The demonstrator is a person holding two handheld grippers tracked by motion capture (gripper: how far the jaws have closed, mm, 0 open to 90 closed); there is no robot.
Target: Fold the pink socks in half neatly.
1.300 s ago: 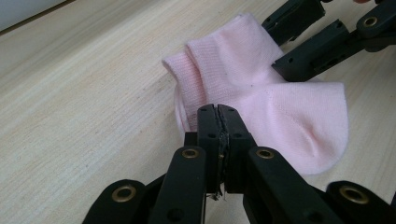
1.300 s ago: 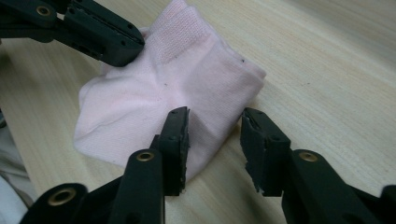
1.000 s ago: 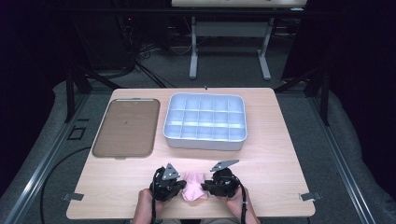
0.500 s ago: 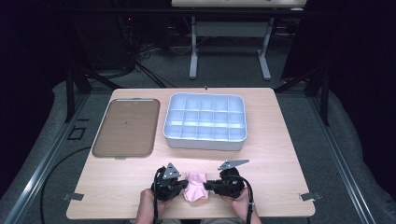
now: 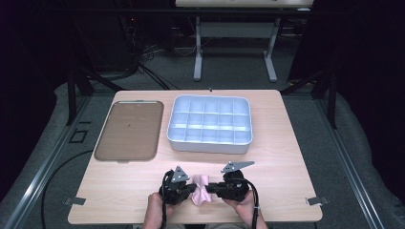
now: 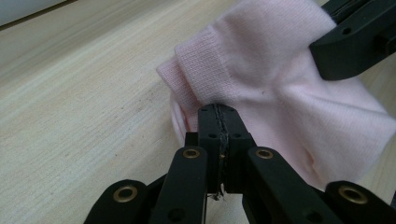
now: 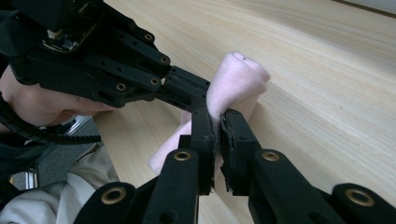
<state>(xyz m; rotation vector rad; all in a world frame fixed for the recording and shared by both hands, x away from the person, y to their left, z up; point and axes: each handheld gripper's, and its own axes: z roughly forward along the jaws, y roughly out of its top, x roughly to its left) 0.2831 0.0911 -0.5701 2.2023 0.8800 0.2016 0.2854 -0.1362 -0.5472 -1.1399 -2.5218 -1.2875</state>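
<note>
A small pink sock [image 5: 201,192] lies bunched on the wooden table near its front edge, between the two grippers. My left gripper [image 5: 192,189] points right and is shut on the sock's left side; in the left gripper view its jaws [image 6: 218,119] pinch the fabric just below the ribbed cuff [image 6: 198,70]. My right gripper [image 5: 211,189] points left and is shut on the sock's other side, its jaws [image 7: 217,122] pressing a fold of the pink sock [image 7: 238,74]. The two grippers' tips nearly meet across the sock.
A brown flat tray [image 5: 128,131] lies at the back left. A white box with several compartments [image 5: 208,146] stands behind the grippers at the middle. The person's hands [image 5: 153,210] come in over the table's front edge [image 5: 191,222].
The right gripper has turned from pointing forward to pointing left at the sock and closed in on it. The sock has bunched up between the two grippers. The left gripper stayed put.
</note>
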